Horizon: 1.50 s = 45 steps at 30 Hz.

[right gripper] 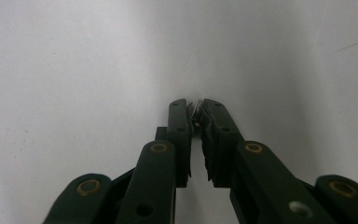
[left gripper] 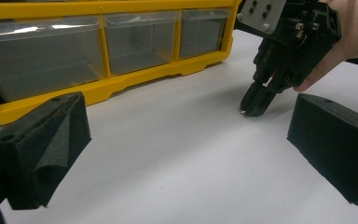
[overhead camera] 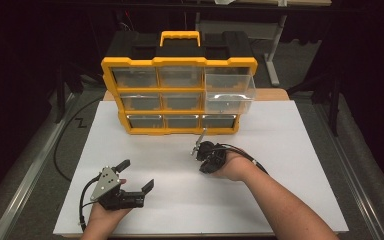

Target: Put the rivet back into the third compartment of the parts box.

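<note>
Resting low on the white surface, the left gripper is held with its fingers spread wide apart and nothing is gripped between them. Ahead of those fingers, across bare white surface, the yellow drawer organizer is seen, its bottom row of clear drawers facing them. To the right of the left fingers and farther forward, the right gripper is held tilted down, its tip just touching or nearly touching the surface close in front of the organizer's base.

In the right gripper view the right fingers are seen drawn almost together, and a small, thin, pale metallic piece is pinched at their very tip; what the piece is cannot be told. Beneath and beyond the fingers, plain white surface is seen.

Above the right fingers, at the organizer's right column, one clear drawer is pulled out well forward of the others.
</note>
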Available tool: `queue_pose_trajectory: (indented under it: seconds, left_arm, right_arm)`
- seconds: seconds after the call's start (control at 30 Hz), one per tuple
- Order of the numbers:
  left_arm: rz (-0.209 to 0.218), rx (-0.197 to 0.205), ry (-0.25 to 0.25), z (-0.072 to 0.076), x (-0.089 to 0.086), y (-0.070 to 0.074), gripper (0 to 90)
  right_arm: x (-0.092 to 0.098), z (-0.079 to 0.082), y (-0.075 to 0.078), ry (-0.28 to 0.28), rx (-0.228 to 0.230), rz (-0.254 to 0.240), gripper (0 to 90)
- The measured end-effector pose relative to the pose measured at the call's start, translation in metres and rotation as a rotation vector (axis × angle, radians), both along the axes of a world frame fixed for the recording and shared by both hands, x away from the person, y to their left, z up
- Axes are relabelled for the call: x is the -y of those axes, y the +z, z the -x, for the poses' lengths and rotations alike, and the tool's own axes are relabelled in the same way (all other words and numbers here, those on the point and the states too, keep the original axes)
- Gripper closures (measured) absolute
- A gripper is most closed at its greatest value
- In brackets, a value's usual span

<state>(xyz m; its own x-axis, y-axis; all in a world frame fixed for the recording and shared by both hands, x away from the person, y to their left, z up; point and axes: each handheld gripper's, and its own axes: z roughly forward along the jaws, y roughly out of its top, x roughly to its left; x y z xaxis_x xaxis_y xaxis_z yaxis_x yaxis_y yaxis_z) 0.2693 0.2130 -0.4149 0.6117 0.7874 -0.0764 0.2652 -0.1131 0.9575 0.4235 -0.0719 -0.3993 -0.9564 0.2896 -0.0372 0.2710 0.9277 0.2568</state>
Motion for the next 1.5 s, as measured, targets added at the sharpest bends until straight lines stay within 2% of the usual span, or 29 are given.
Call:
queue_pose_trajectory:
  seconds: [0.3, 0.67, 0.97, 1.33, 1.5]
  left_arm:
    - [-0.002, -0.003, 0.001, -0.001, 0.000, 0.000, 0.3]
    - [0.000, -0.004, 0.006, -0.001, 0.000, 0.000, 0.2]
    - [-0.003, -0.005, 0.007, -0.002, 0.001, -0.001, 0.3]
    - [-0.004, -0.009, 0.005, -0.003, 0.001, -0.002, 0.3]
    - [-0.005, -0.007, 0.002, -0.003, 0.001, -0.002, 0.3]
  right_arm:
    - [0.002, 0.007, 0.007, 0.034, -0.012, -0.012, 83.6]
    - [0.016, 0.025, 0.019, 0.052, -0.045, -0.037, 83.5]
    - [0.036, 0.033, 0.019, 0.050, -0.061, -0.047, 83.5]
    - [0.068, 0.037, 0.017, 0.013, -0.086, -0.037, 83.5]
    - [0.076, 0.038, 0.019, 0.005, -0.090, -0.036, 83.5]
